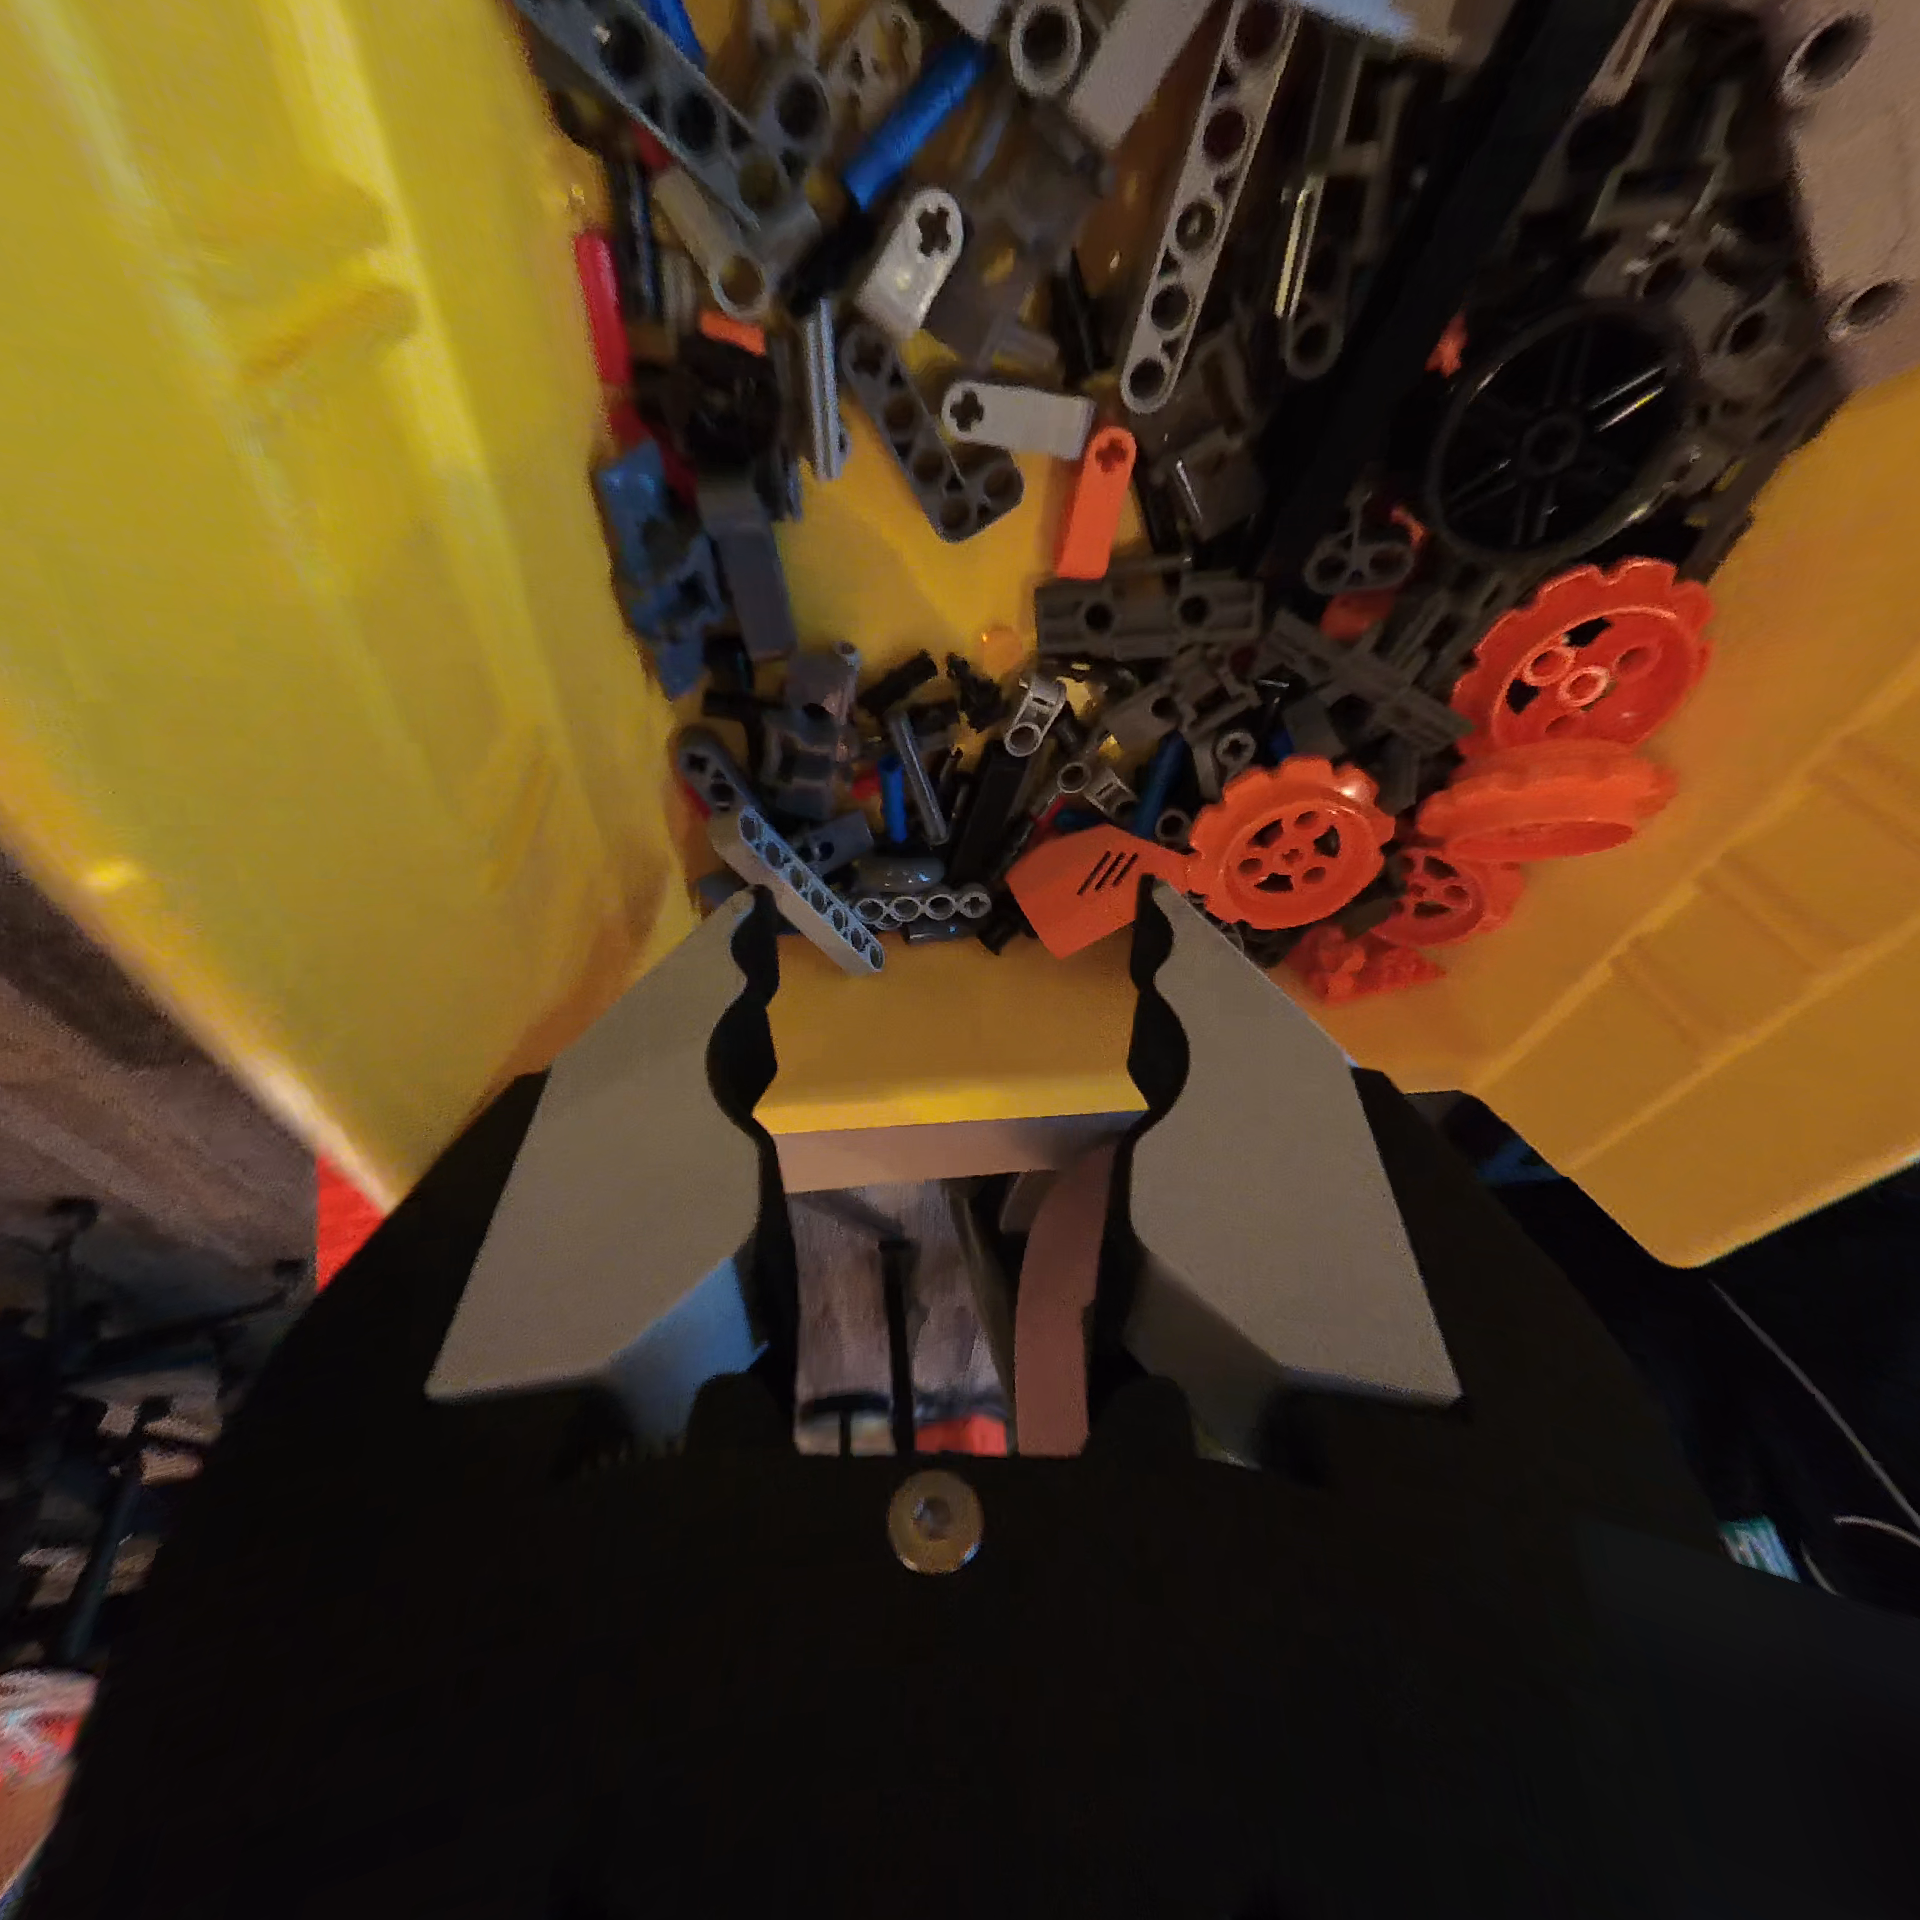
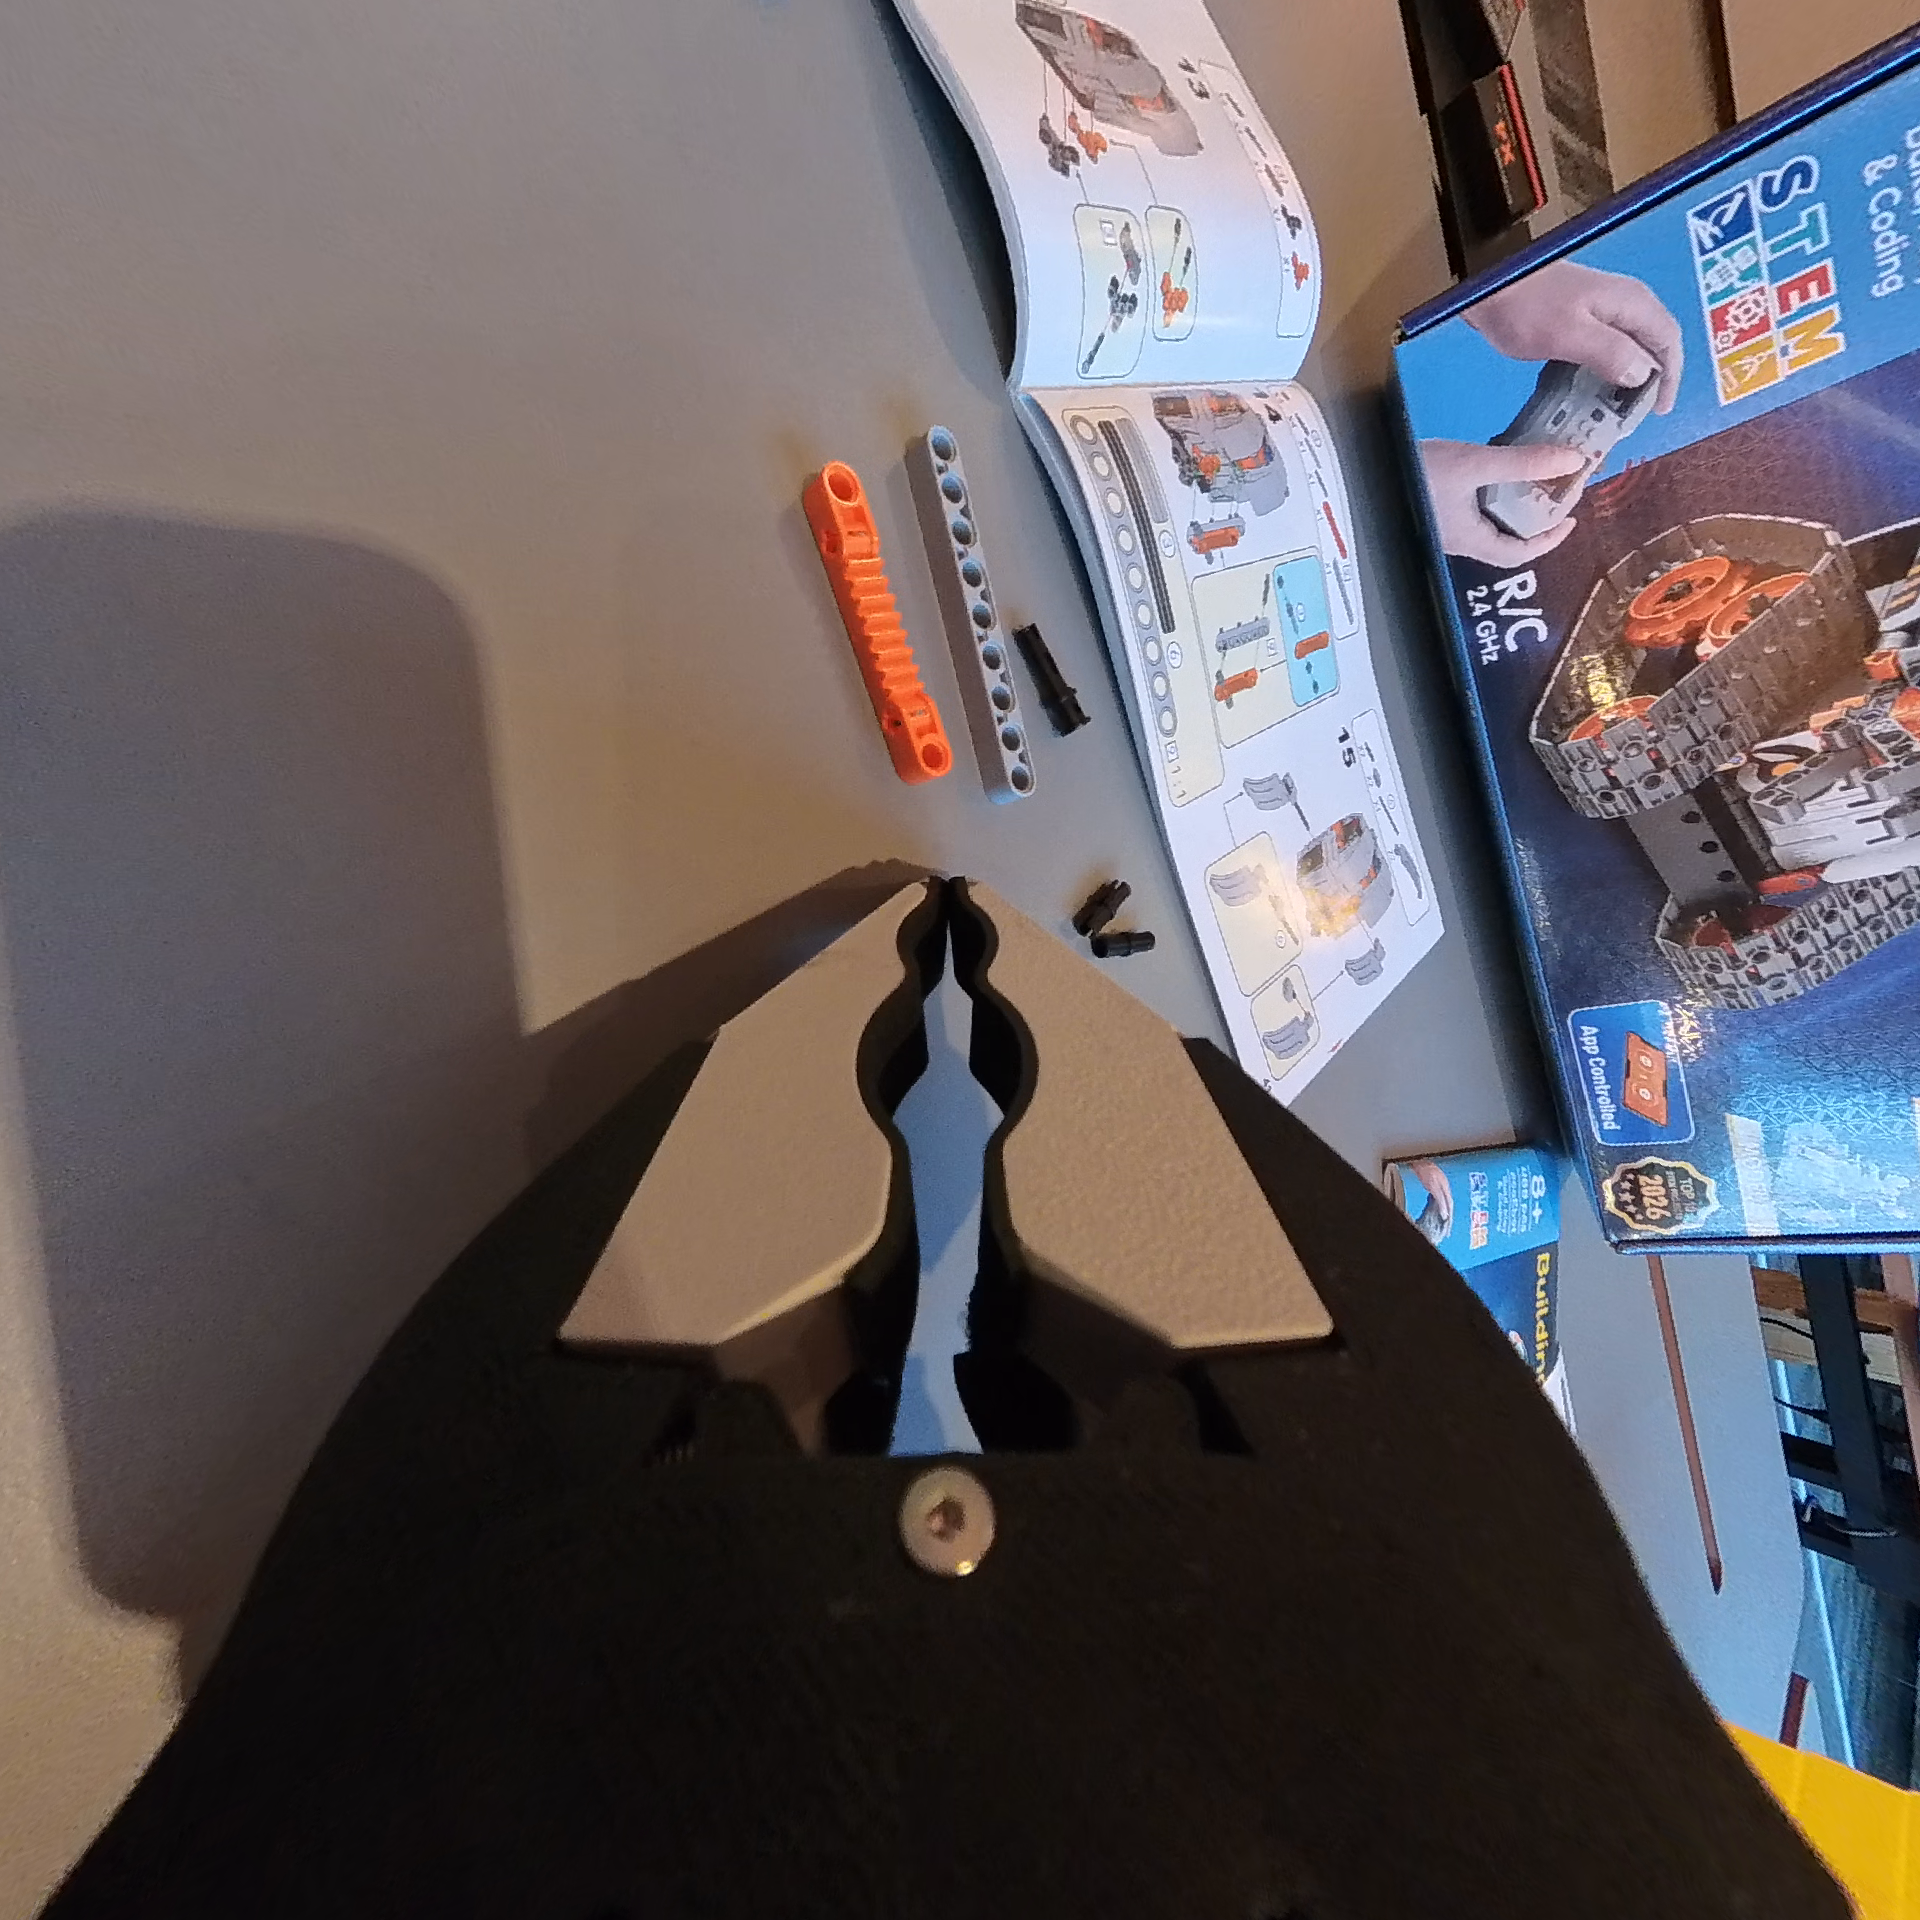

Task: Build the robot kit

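Observation:
My left gripper (image 1: 951, 899) is open and empty, its fingers over the near rim of a yellow bin (image 1: 312, 520) full of loose building parts: grey beams (image 1: 805, 888), orange toothed wheels (image 1: 1288, 842), an orange panel (image 1: 1081, 883), a black wheel (image 1: 1558, 436). My right gripper (image 2: 948, 883) is shut with nothing between its tips, low over a grey table (image 2: 416, 312). Just ahead of it lie an orange toothed rack (image 2: 878, 623), a long grey beam (image 2: 971, 613), a black pin (image 2: 1049, 681) and two small black pins (image 2: 1112, 920).
An open instruction booklet (image 2: 1195, 520) lies right of the parts. A blue product box (image 2: 1714, 727) stands at the far right, a smaller blue box (image 2: 1486, 1205) in front of it. A yellow corner (image 2: 1808, 1829) shows at the bottom right. The grippers' ends are close to 45 centimeters from one another. The black wheel (image 1: 1558, 436) is about 8 centimeters from my left fingertips and 40 centimeters from my right.

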The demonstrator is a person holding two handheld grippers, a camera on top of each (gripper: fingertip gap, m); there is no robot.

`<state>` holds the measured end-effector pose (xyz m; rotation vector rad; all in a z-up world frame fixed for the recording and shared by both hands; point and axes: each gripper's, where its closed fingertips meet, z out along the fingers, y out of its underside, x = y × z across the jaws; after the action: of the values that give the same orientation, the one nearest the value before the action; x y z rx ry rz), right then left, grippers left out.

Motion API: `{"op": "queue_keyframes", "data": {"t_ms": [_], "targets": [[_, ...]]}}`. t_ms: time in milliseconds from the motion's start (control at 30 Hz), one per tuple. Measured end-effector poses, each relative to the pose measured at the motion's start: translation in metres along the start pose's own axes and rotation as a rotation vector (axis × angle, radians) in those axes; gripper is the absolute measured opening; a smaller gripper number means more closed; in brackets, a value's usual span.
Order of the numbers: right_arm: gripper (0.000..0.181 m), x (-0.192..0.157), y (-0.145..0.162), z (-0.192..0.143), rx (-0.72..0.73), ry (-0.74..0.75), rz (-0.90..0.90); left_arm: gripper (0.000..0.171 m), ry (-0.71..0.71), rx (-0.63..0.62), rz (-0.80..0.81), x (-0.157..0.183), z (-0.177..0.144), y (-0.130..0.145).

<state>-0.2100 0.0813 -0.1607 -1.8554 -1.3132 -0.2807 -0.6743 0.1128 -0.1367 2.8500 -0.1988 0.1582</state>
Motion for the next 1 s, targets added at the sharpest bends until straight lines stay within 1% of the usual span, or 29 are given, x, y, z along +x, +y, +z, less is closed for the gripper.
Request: {"op": "queue_keyframes", "data": {"t_ms": [100, 167, 200, 233, 300, 433, 500, 567, 600, 700, 800, 867, 1000], "targets": [[0.000, 0.000, 0.000, 0.000, 0.001, -0.001, 0.001, 0.077, -0.049, -0.112, 0.014, -0.001, 0.013, 0.005], [0.000, 0.000, 0.000, 0.000, 0.002, -0.003, 0.004, 0.082, -0.072, -0.148, 0.023, -0.002, 0.020, 0.001], [0.000, 0.000, 0.000, 0.000, 0.003, -0.004, 0.004, 0.082, -0.074, -0.173, 0.022, -0.002, 0.023, 0.000], [0.000, 0.000, 0.000, 0.000, 0.002, -0.005, 0.004, 0.079, -0.096, -0.187, 0.019, -0.005, 0.024, 0.000], [0.000, 0.000, 0.000, 0.000, 0.001, -0.005, 0.002, 0.082, -0.107, -0.194, 0.033, -0.005, 0.025, 0.001], [0.000, -0.001, 0.000, -0.001, 0.000, -0.005, -0.005, 0.078, -0.138, -0.215, 0.068, -0.005, 0.026, 0.003], [0.000, -0.002, 0.000, -0.001, 0.000, -0.006, -0.007, 0.066, -0.136, -0.218, 0.061, -0.004, 0.025, 0.003], [0.000, -0.002, 0.000, -0.001, 0.000, -0.007, -0.007, 0.059, -0.150, -0.222, 0.059, -0.006, 0.025, 0.002], [0.000, -0.002, 0.000, -0.001, 0.000, -0.007, -0.007, 0.047, -0.155, -0.228, 0.066, -0.007, 0.024, 0.003], [0.000, -0.002, 0.000, -0.001, 0.000, -0.008, -0.007, 0.025, -0.124, -0.215, 0.083, -0.003, 0.023, 0.002], [0.000, -0.002, -0.001, -0.001, 0.002, -0.010, -0.006, 0.021, -0.089, -0.193, 0.094, 0.002, 0.021, -0.001], [0.000, -0.002, -0.001, -0.001, 0.002, -0.010, -0.005, 0.014, -0.071, -0.170, 0.123, 0.004, 0.019, -0.004], [0.000, -0.002, -0.001, -0.001, 0.004, -0.012, -0.001, 0.012, 0.016, -0.031, 0.147, 0.016, 0.009, -0.027]]}}
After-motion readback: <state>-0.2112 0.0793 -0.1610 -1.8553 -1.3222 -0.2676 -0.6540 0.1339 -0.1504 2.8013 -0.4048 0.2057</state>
